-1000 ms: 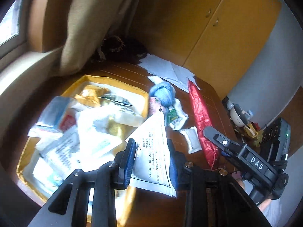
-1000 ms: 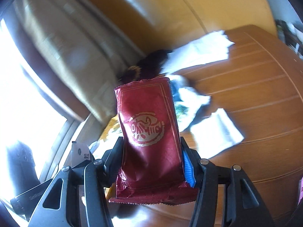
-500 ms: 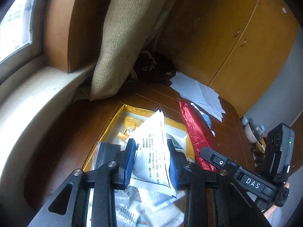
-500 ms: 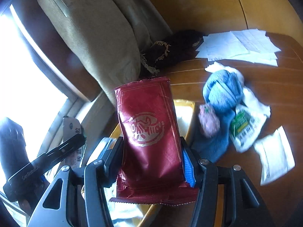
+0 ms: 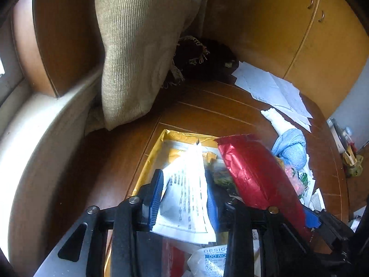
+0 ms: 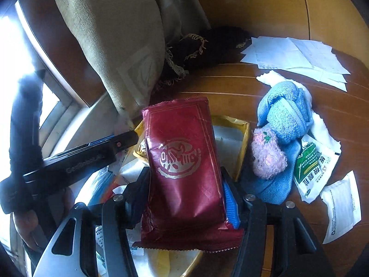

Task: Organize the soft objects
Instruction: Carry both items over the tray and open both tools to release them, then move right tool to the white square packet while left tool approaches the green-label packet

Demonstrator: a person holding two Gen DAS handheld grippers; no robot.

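Left gripper (image 5: pixel 184 198): black frame arms with silver round screws, a pale grey side plate with a slot-shaped cutout, and blue pads on the fingers (image 5: pixel 155 196). Right gripper (image 6: pixel 184 198): same black frame, silver screws, grey cutout plate, a bright blue pad on the right finger (image 6: pixel 230 204). At far left, bare skin of the left hand (image 6: pixel 23 226) under a black handle with grey lettering.

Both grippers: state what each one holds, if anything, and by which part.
The left gripper holds a white printed sachet across its lower half. The right gripper holds a red foil packet across its lower half, both above the yellow tray.
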